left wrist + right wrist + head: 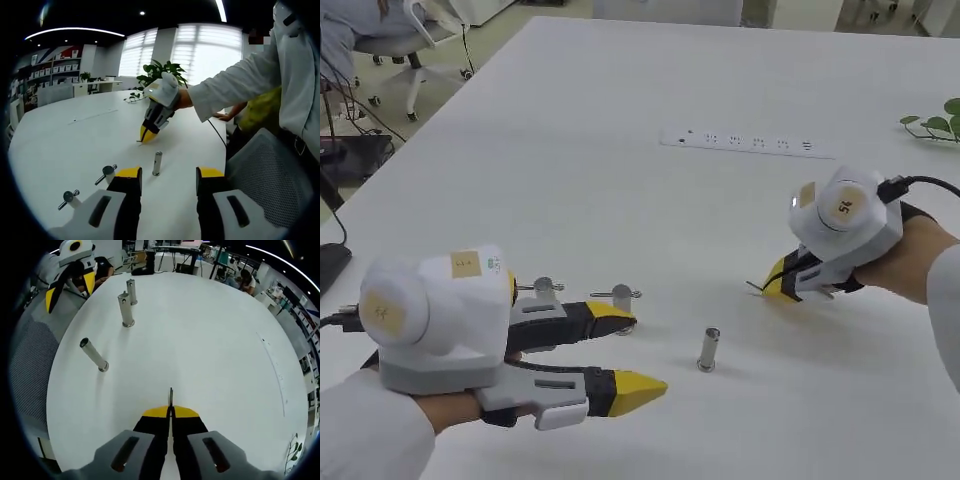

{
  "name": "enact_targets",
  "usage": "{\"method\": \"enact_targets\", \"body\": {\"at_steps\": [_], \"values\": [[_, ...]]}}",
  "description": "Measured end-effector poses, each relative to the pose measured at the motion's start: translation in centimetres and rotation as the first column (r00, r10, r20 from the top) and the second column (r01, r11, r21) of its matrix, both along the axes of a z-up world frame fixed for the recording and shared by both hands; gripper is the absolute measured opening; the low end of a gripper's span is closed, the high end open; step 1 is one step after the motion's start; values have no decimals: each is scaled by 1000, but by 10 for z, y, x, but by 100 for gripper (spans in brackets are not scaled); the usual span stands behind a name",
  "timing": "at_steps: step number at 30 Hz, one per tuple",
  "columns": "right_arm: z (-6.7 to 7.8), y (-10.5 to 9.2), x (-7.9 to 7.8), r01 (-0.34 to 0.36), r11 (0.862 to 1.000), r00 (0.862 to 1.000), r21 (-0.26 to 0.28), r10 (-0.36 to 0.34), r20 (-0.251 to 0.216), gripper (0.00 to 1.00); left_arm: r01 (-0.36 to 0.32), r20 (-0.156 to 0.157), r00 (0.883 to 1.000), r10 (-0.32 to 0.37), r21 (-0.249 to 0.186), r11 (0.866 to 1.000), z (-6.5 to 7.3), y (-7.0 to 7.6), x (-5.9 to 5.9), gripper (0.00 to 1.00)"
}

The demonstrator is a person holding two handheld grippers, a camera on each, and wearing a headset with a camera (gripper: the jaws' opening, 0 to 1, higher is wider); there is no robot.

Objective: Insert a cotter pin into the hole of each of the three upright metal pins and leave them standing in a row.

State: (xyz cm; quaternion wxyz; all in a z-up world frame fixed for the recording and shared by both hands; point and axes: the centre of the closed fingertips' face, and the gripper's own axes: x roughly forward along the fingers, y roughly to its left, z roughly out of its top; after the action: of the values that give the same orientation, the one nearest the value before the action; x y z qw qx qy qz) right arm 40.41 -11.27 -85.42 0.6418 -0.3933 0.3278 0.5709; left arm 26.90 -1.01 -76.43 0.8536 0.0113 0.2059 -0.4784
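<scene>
At the left of the head view, the left gripper hung low over the white table, its 2 yellow-tipped jaws spread wide with nothing between them. Just beyond its upper jaw stood the first pin, upright, with a cotter pin crossing its top. The second pin stood just to the right of it, fitted the same way and partly behind the jaw tip. Further right, and nearer the person, the third pin stood upright with its top bare, apart from both grippers. In the left gripper view this third pin rose just ahead of the gap between the open jaws.

Right of it, the right gripper pointed down at the table, tips close to the surface. In its own view the right gripper had its jaws pressed together on a loose cotter pin, which stuck out past the tips.

A power strip lay across the far side of the table, and a plant showed at the right edge.
</scene>
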Motion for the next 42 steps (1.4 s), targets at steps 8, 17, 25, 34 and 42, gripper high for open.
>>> {"method": "enact_targets", "body": {"at_steps": [8,17,25,34,42], "values": [[8,-3,-12,-30,1000,1000,3,30,7,2,-2,12,1000,3,-3,1000,7,-7,5,40],[41,2,-37,-78,997,997,20,78,6,2,5,33,999,-5,0,1000,13,-16,11,38],[62,10,-66,-145,989,989,12,145,-20,2,16,51,999,-16,9,1000,14,-23,12,35],[82,17,-91,-210,978,977,-18,209,-29,2,15,82,996,-17,15,1000,22,-30,17,29],[88,23,-102,-252,967,967,-34,251,-38,2,49,115,992,-54,44,998,24,-43,18,25]]}}
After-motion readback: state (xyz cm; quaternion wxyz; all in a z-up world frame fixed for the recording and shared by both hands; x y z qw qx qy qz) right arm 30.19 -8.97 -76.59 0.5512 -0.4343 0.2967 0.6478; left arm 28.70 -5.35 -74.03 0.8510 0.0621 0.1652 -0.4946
